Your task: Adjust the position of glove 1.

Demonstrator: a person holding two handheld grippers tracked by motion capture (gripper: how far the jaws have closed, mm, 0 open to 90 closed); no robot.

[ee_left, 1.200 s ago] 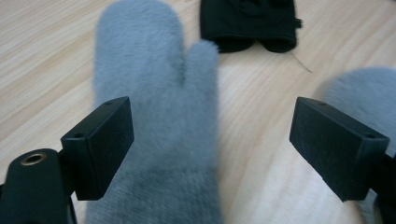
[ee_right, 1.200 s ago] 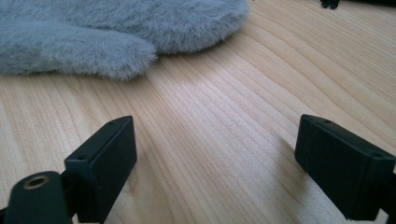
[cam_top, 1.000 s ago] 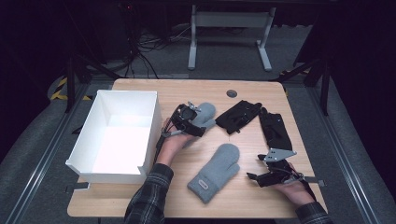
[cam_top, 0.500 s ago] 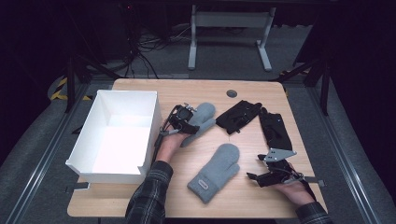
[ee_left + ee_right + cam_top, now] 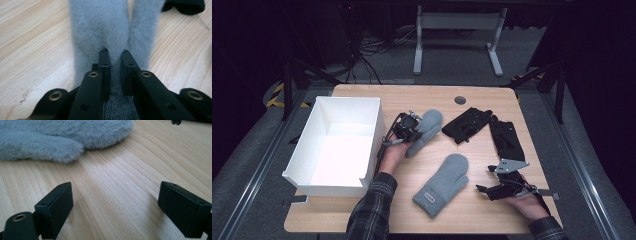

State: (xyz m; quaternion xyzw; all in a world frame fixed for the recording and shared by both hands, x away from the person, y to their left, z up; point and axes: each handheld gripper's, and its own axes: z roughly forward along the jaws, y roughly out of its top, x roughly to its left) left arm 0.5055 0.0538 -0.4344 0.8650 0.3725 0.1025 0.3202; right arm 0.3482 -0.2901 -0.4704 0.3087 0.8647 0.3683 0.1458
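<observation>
**First mitten gripped, nothing boxed yet**

The left claw [image 5: 412,131] has just been closing and now pinches the cuff end of the far grey mitten [image 5: 426,131], which lies on the counter [image 5: 362,220] just at three o'clock of the white box [image 5: 339,142]. The box holds nothing. The near grey mitten [image 5: 443,184] lies untouched, and the black gloves [image 5: 484,131] wait at one o'clock. The right claw [image 5: 492,186] rests released beside it. Judging by this, the packing has barely begun.
</observation>
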